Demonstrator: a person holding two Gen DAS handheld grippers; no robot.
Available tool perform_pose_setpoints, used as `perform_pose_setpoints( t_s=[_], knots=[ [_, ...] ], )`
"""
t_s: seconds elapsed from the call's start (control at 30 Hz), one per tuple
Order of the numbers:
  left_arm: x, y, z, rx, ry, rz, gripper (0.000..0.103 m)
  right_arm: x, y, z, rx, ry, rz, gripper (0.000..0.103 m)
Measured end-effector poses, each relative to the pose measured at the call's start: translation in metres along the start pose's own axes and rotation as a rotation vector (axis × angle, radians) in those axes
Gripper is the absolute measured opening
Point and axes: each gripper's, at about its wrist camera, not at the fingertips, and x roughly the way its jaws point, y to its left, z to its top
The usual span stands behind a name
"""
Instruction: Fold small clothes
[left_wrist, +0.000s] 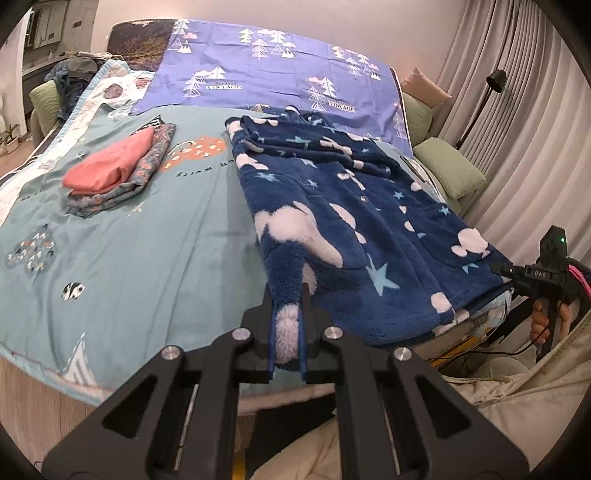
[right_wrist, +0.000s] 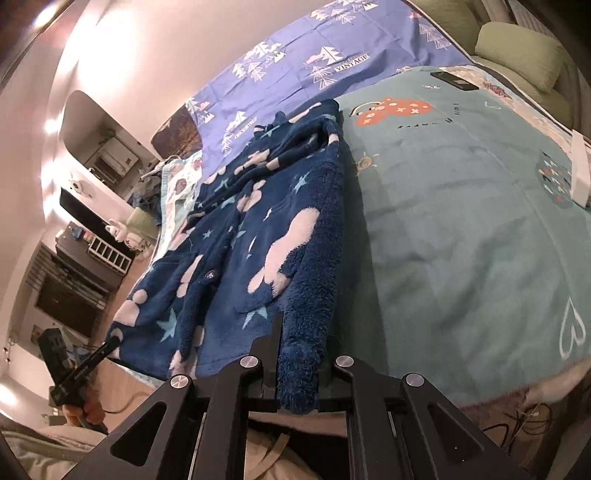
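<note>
A dark blue fleece jacket (left_wrist: 354, 206) with white clouds and pale stars lies spread on the teal bed cover (left_wrist: 147, 258), buttons facing up. My left gripper (left_wrist: 287, 314) is shut on its near left hem corner, and fleece fills the gap between the fingers. In the right wrist view the same jacket (right_wrist: 258, 229) stretches away. My right gripper (right_wrist: 301, 332) is shut on its near right hem corner. Each gripper also shows in the other's view: the right one (left_wrist: 496, 267) at the jacket's right edge, the left one (right_wrist: 110, 345) at its left edge.
A folded pink garment (left_wrist: 110, 162) lies on a folded patterned one (left_wrist: 122, 188) at the cover's left. A purple tree-print sheet (left_wrist: 280, 70) covers the far end. Green cushions (left_wrist: 448, 170) and a floor lamp (left_wrist: 480, 103) stand right, before curtains. A dark phone (right_wrist: 454, 79) lies on the cover.
</note>
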Motion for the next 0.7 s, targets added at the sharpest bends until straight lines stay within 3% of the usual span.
perform_pose_setpoints(
  t_s=[0.13,0.3,0.5,0.7],
  knots=[
    [-0.012,-0.002,-0.005,0.013,-0.006,0.021,0.011,-0.017,0.003,-0.015,-0.010,-0.011,0.002,0.009],
    [-0.015,-0.005,0.014,0.029,-0.057,0.025,0.011,-0.019,0.001,-0.008,0.002,-0.023,0.046,0.009],
    [-0.024,-0.002,0.059,0.048,-0.157,0.036,0.011,-0.024,0.009,0.034,0.020,-0.096,0.126,0.010],
    [-0.019,-0.004,0.111,0.094,-0.261,0.063,0.012,-0.030,0.031,0.093,-0.032,-0.183,0.145,0.010]
  ],
)
